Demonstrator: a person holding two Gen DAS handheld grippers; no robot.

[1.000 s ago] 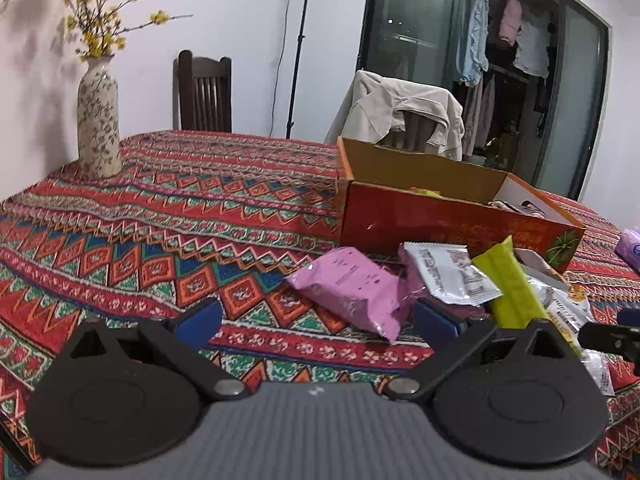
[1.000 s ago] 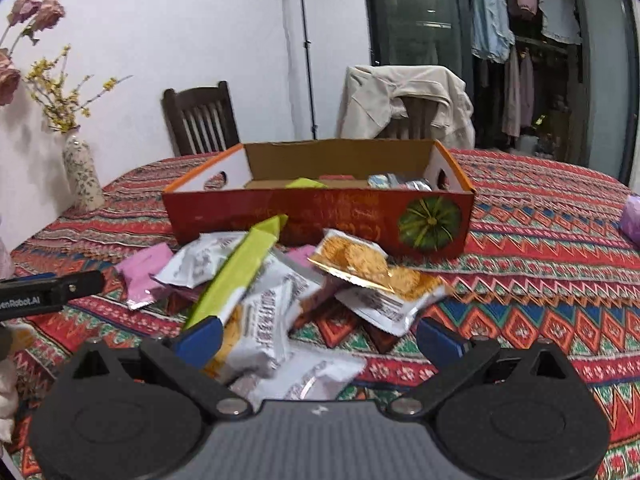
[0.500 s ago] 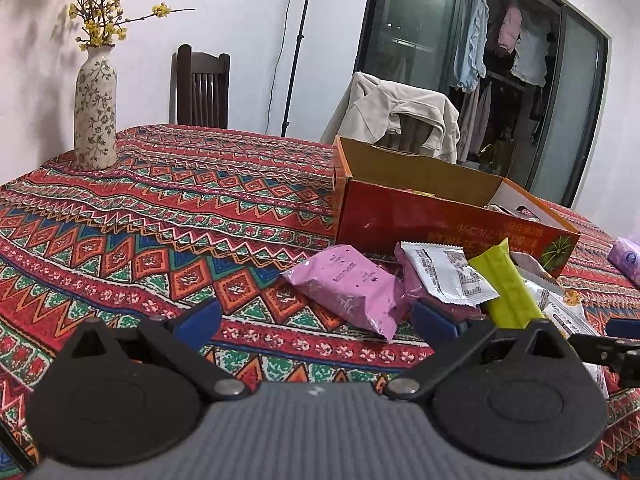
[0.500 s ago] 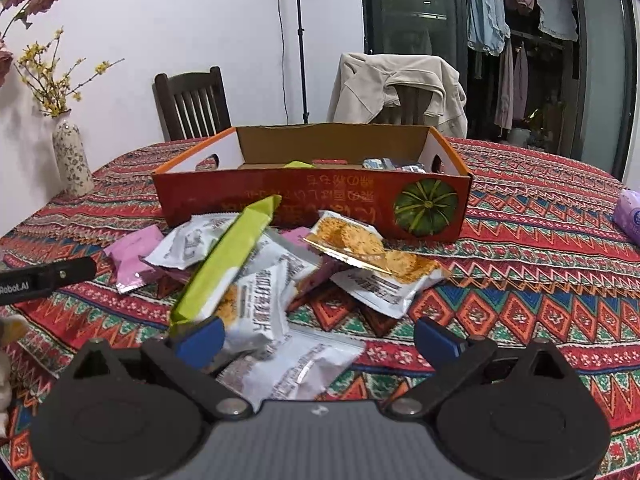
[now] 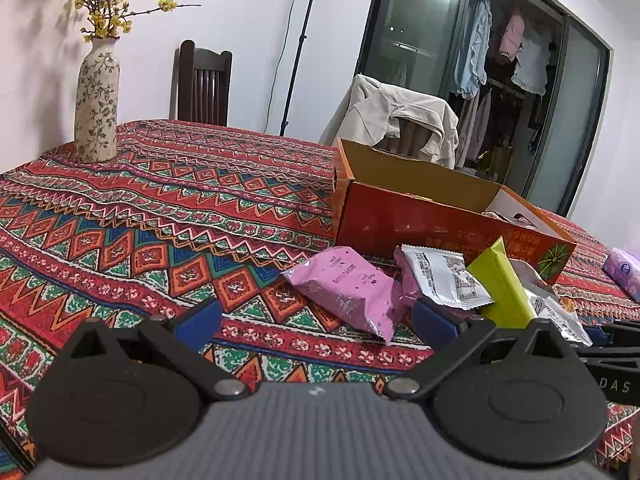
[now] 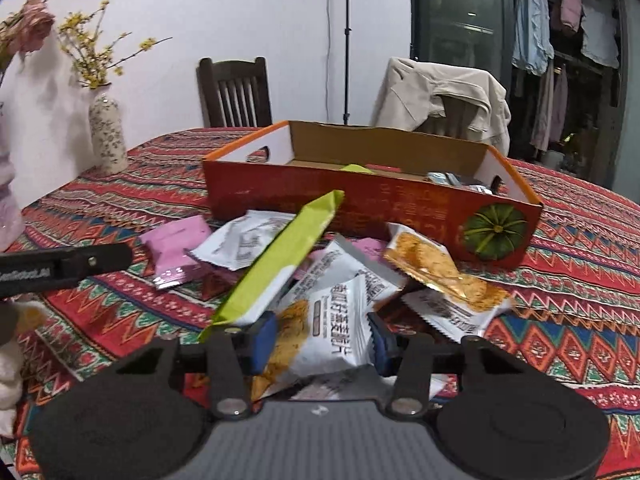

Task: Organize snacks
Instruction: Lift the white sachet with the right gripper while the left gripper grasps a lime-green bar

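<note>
A pile of snack packets lies on the patterned tablecloth in front of an open orange cardboard box, also in the left wrist view. My right gripper is shut on a white cracker packet at the near edge of the pile. A green packet leans over it, beside an orange-and-white cracker packet. My left gripper is open and empty, just short of a pink packet, a white packet and the green packet.
A flowered vase with yellow blossoms stands at the table's far left. Two chairs stand behind the table, one draped with a beige jacket. A purple tissue pack lies at the right. The box holds a few snacks.
My right gripper has moved forward and closed on the white cracker packet. My left gripper has stayed open, and its view has shifted only slightly.
</note>
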